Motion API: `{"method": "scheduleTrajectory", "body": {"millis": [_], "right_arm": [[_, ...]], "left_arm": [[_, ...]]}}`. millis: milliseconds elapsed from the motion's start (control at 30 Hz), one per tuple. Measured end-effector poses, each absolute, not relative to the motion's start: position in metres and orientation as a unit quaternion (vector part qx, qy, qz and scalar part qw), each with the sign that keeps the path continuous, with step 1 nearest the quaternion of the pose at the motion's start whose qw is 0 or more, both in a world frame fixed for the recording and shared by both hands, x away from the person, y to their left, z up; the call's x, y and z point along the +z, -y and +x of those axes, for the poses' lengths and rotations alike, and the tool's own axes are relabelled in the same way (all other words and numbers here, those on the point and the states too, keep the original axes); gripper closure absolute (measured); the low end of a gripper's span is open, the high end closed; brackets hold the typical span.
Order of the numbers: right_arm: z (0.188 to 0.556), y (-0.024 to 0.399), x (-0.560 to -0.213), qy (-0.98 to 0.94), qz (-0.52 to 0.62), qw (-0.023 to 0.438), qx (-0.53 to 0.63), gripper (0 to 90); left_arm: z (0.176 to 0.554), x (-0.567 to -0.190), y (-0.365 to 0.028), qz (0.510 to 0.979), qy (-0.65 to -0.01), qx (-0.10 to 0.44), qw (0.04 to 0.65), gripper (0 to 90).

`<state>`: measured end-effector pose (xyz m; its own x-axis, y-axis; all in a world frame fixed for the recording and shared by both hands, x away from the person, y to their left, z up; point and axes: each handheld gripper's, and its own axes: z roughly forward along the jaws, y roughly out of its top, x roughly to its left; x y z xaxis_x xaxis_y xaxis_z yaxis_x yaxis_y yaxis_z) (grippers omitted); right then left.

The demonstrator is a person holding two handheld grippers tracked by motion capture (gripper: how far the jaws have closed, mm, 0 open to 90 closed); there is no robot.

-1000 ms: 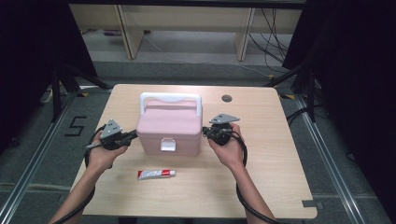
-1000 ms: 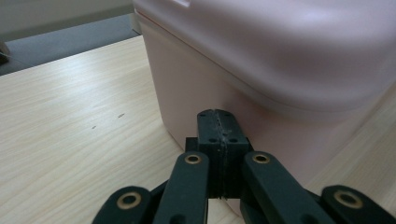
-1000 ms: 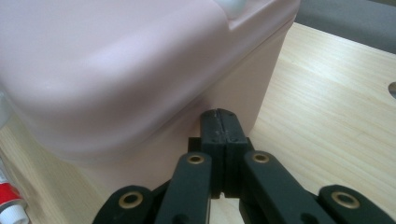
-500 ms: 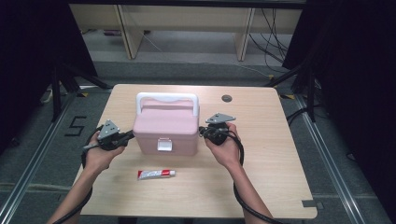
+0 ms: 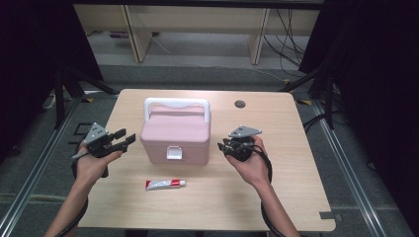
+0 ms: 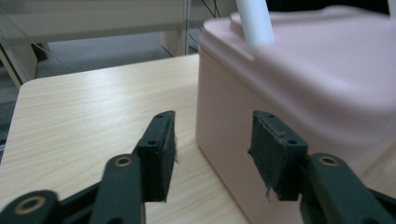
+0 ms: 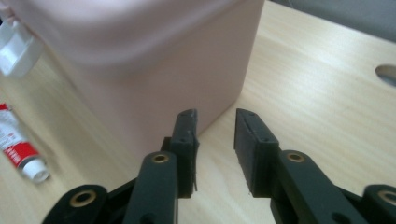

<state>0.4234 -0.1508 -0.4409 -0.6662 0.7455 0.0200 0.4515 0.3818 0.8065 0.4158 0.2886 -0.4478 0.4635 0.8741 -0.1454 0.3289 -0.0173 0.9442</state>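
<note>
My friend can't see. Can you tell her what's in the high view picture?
A pink box with a white handle sits on a wooden table, with a person's hand on each side holding an open left gripper and right gripper near it. A small tube lies in front of the box.

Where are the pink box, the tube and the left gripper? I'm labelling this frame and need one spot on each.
pink box (image 5: 175, 133), high view, on the middle of its lid.
tube (image 5: 164, 184), high view, on the middle of its body.
left gripper (image 5: 127, 138), high view, between its two open tips.
</note>
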Motion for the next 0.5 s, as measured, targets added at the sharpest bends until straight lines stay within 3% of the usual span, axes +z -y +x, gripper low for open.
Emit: {"method": "scheduleTrajectory", "body": {"millis": [133,333,500], "right_arm": [[0.416,0.160,-0.447,-0.810,0.377,0.164,0.417,65.9],[0.402,0.156,-0.456,-0.801,0.375,0.170,0.435,56.9],[0.395,0.153,-0.460,-0.801,0.363,0.175,0.443,57.9]], "left_arm": [[0.416,-0.431,-0.287,0.634,-0.462,0.246,0.569,43.1],[0.418,-0.413,-0.275,0.626,-0.452,0.236,0.590,39.4],[0.425,-0.409,-0.268,0.630,-0.453,0.226,0.589,40.2]]}}
